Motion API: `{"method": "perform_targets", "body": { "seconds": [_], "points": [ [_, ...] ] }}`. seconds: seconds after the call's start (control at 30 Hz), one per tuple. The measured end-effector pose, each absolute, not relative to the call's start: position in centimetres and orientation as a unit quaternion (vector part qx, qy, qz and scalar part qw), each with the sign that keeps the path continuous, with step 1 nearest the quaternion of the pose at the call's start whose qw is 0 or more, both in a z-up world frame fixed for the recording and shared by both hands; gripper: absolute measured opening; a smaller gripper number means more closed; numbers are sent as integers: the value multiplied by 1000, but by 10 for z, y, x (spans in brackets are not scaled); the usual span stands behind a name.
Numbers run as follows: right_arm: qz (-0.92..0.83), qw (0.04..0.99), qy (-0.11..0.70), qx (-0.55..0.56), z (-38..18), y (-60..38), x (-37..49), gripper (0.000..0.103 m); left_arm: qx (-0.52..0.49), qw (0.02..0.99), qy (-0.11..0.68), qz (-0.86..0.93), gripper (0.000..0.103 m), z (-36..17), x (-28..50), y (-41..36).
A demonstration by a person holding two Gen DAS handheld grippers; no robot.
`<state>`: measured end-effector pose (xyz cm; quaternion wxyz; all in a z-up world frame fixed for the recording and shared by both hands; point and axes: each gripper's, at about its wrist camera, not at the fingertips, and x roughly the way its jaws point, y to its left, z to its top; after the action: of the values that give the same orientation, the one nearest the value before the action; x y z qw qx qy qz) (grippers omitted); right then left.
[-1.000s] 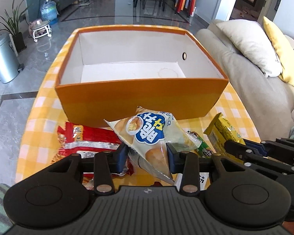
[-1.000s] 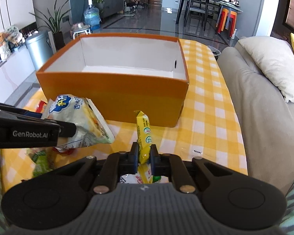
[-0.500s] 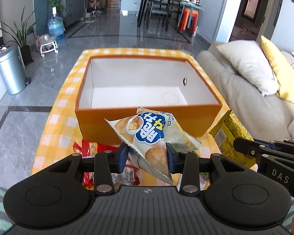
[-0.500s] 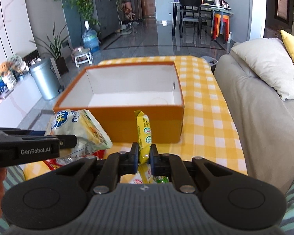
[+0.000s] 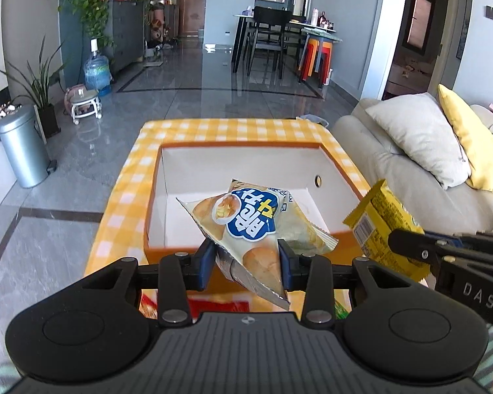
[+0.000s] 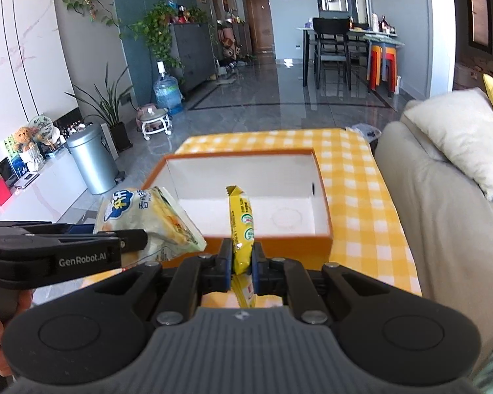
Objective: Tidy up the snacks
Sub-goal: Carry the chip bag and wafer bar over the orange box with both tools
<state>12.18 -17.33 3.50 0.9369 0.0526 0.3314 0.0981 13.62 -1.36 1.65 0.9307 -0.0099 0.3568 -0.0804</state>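
Left gripper (image 5: 245,264): jaws pinching the cream chip bag (image 5: 256,229) across its lower corner, bag splayed forward. Right gripper (image 6: 241,259): jaws pressed nearly together on the thin yellow snack packet (image 6: 241,226), held edge-on and upright.

Change over the last second: both grippers have lifted together. A second ago the bags hung in front of the near wall of the orange box (image 6: 263,241); now both sit above its rim line, with the empty white floor showing behind them. Grips unchanged on both.

Red packet (image 5: 213,305) and a green one remain on the yellow checked tablecloth (image 6: 361,197), under the grippers.

Judgement: lift cleared the wall; next comes carrying forward over the box and releasing. More snacks to follow.
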Motion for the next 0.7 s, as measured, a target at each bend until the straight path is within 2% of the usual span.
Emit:
{"method": "perform_targets", "body": {
  "seconds": [0.37,0.7],
  "points": [
    [112,943,309,41,59,-159,187,7,13,934,351,-67,44,32,189,5],
    [116,930,346,43,36,-144,250,7,65,919,383,-73,43,16,239,4]
  ]
}}
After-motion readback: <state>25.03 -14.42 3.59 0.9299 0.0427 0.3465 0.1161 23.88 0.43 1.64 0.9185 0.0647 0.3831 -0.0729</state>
